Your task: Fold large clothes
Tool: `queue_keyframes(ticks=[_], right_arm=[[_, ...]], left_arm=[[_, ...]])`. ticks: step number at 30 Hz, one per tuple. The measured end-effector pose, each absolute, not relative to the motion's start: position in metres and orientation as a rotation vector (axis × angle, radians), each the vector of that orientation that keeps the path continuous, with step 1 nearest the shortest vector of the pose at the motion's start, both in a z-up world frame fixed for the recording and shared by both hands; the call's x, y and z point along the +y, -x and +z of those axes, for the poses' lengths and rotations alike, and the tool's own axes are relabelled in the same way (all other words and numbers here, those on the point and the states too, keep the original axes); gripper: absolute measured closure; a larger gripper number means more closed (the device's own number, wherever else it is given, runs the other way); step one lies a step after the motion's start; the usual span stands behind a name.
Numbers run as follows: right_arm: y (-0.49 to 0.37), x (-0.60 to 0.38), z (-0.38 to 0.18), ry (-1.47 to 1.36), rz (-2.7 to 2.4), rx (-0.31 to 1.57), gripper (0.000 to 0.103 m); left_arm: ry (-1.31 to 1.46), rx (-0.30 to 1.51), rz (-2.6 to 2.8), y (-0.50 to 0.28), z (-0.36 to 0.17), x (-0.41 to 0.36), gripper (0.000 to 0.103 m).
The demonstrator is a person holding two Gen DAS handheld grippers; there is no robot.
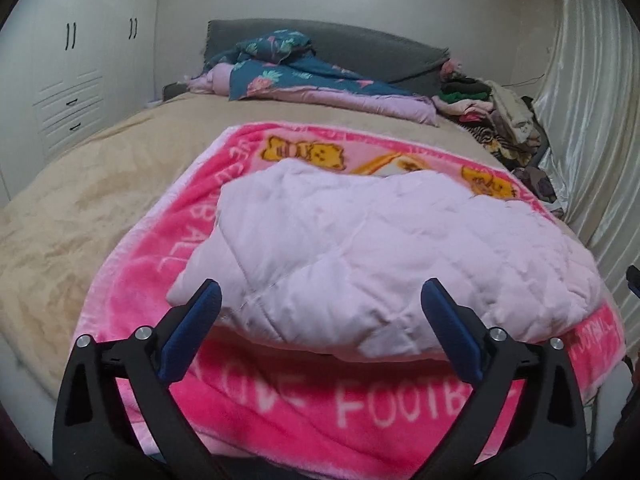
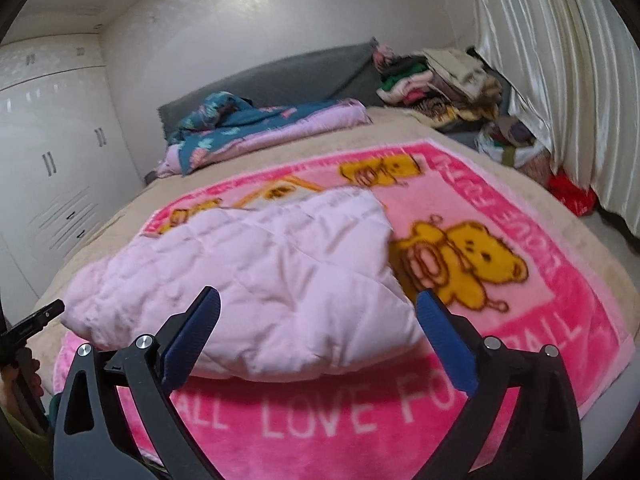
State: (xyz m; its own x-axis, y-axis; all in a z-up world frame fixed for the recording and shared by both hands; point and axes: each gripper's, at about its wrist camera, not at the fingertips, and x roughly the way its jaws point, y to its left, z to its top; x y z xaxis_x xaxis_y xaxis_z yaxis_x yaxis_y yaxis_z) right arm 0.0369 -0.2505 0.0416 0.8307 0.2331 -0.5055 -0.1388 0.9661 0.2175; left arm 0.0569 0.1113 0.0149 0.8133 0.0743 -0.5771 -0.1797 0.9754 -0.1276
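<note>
1. Both grippers are standing wide open with nothing between their blue pads: the left gripper (image 1: 320, 292) and the right gripper (image 2: 318, 300) are each hovering just short of the quilt's near edge, not touching it.
2. Lying folded in a puffy bundle, the pale pink quilt (image 1: 380, 248) is resting on top of the pink blanket (image 1: 280, 400), which is spread flat over the beige bed (image 1: 100, 200).
3. On the quilt's left side, a strip of blanket is showing, and beyond it a broad stretch of bare bed is running toward the wardrobe (image 1: 80, 60).
4. On the quilt's right side, the right wrist view is showing a wide open patch of blanket with a yellow bear print (image 2: 460, 260).
5. Near the front, the blanket's lettered border is lying uncovered between the quilt and the bed's edge.
6. Against the grey headboard (image 1: 360, 48), a teal floral cover (image 1: 288, 68) is lying crumpled, well apart from the quilt.
7. At the far right corner, a clothes pile (image 2: 436, 80) is sitting beside the white curtain (image 2: 560, 80).
</note>
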Motion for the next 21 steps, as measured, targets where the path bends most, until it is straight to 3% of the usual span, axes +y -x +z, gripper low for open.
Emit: queue_keyframes(ticks=[12, 21], right_arm=[[0.004, -0.195, 0.071, -0.02, 0.241, 0.453, 0.004], [0.024, -0.166, 0.046, -0.036, 0.268, 0.51, 0.004]], left_arm=[[0.158, 0.537, 0.094, -0.028, 0.039, 0.086, 0.009], [0.145, 0.535, 0.05, -0.016, 0.033, 0.062, 0.009]])
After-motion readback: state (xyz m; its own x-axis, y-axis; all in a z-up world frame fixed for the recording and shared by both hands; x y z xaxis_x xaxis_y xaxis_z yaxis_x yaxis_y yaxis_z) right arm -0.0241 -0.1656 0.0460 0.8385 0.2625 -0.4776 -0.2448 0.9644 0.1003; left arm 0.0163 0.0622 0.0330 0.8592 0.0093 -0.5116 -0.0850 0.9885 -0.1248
